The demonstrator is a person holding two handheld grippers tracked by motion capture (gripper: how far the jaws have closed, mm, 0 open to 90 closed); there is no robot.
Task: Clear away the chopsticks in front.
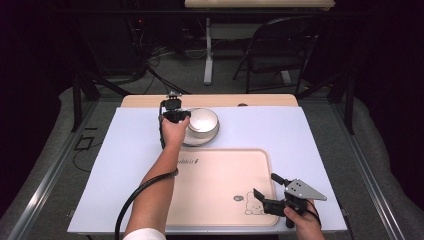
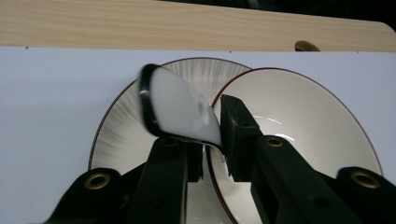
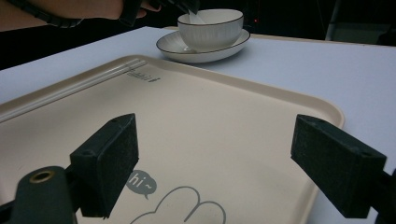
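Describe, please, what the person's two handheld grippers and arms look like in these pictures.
Both tools are matte black. The left gripper has flat, blocky jaws with brass-coloured rivets, and a thick black cable trails along the forearm, where a white sleeve edge shows. The right gripper has square, foam-like black pads and carries a grey three-cornered plate with small holes.

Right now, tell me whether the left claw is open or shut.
Shut on the spoon. In the left gripper view, the left claw has its black jaws pinching the white spoon's handle over the bowl and saucer.

White spoon (image 2: 180, 109) tilted upward, handle clamped, beside bowl (image 2: 299, 121) on plate (image 2: 116, 135).
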